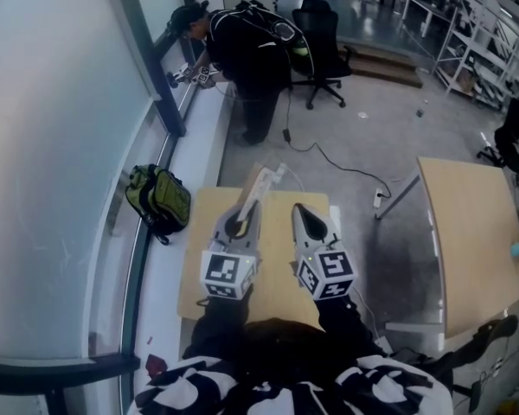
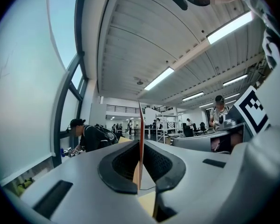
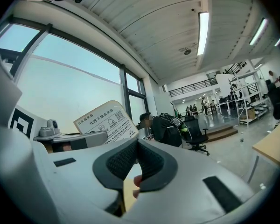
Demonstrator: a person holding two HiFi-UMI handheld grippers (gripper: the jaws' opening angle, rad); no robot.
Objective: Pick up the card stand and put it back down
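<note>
Currently clamping card stand edge-on in left gripper, sheet tilted, above far edge of table. Holding right gripper just beside left, jaws pressed together, nothing between them.

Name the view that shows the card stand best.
Right gripper view: the card stand shows its printed face. The left gripper view has it edge-on between the left hand-held gripper's jaws; the head view shows it small, from above.
</note>
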